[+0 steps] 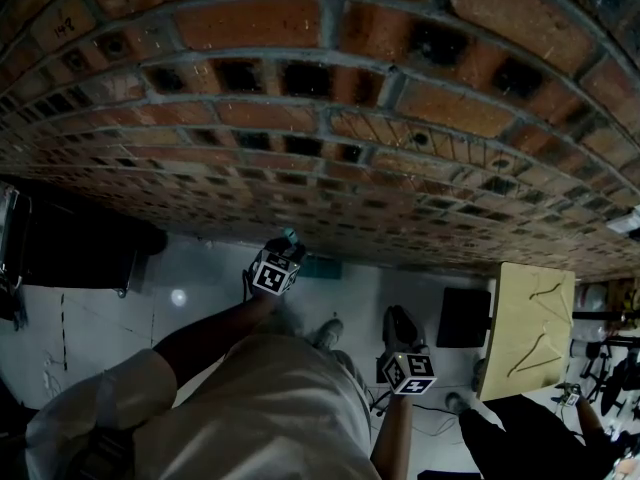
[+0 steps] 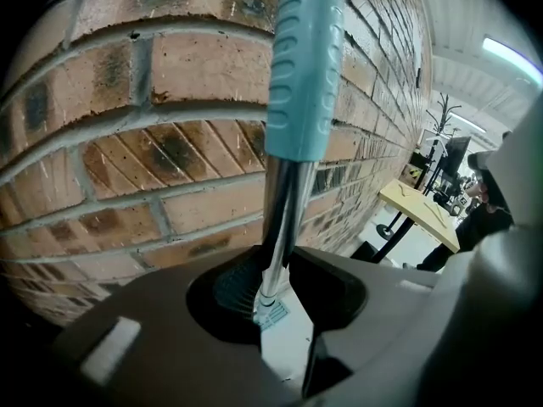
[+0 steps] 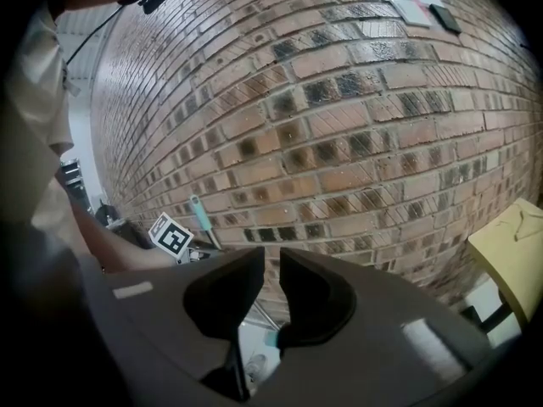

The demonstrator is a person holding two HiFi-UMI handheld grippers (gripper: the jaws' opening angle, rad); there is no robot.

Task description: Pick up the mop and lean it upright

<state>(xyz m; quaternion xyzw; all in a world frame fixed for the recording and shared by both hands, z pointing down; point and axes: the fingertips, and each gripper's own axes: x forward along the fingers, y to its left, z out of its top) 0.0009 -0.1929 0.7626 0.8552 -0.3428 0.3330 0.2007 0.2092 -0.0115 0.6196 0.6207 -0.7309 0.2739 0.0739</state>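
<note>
Mop with chrome pole and ribbed teal grip (image 2: 305, 66) stood near-upright just beside the red brick wall (image 2: 127, 83), head down on the pale floor (image 1: 100, 318), left gripper (image 2: 284, 265) pinching the pole below the grip, right gripper (image 3: 270, 265) off to the side, jaws slightly apart, nothing between.

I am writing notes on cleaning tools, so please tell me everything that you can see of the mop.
The mop stands nearly upright, close to the brick wall. Its handle has a ribbed teal plastic grip at the top and a shiny metal shaft below it. The left hand-held gripper is closed on the shaft. The flat teal head lies on the pale floor at the foot of the wall. Whether the handle touches the wall cannot be told.
</note>
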